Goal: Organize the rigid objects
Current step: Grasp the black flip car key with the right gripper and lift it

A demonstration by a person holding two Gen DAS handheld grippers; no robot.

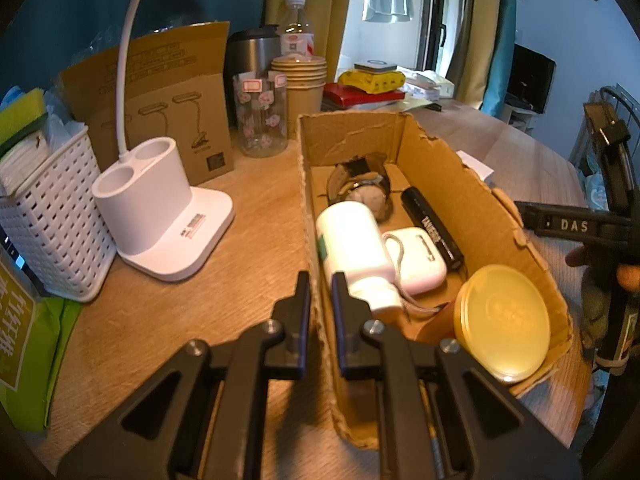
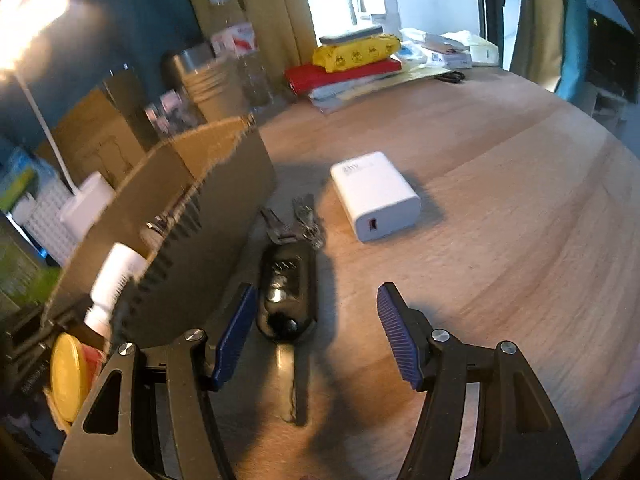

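Left gripper (image 1: 320, 280) is clenched on the near-left wall of the cardboard box (image 1: 496, 216), 1 finger outside the wall, 1 inside. The box stands open-topped on the wooden worktop (image 1: 256, 216), its edges ragged.

Inside the box, seen from the left wrist view:
- a wristwatch (image 1: 362, 186) at the far end;
- a white bottle (image 1: 354, 250) lying on its side, cap toward the gripper;
- a white earbud case (image 1: 418, 260) with a grey cord, just beside the bottle;
- a black tube (image 1: 432, 230) lying along the right wall;
- a jar with a yellow lid (image 1: 502, 320), tilted in the near right corner.

Right gripper (image 2: 316, 332) is released, jaws standing wide apart and nothing pressed between the pads. It hangs over a black car key fob (image 2: 286, 296) that lies on the worktop just outside the box's right wall, metal key blade pointing toward the camera, a bunch of keys (image 2: 298, 220) on its far end. The fob sits nearer the left pad; contact cannot be told. The right wrist view is somewhat blurred.

A white charger block (image 2: 376, 196) rests on the worktop beyond the keys, apart from the box.

Left of the box: a white lamp base (image 1: 160, 216), a white perforated basket (image 1: 56, 220), a printed cardboard sleeve (image 1: 160, 96), a patterned glass jar (image 1: 262, 114), stacked paper cups (image 1: 300, 80).
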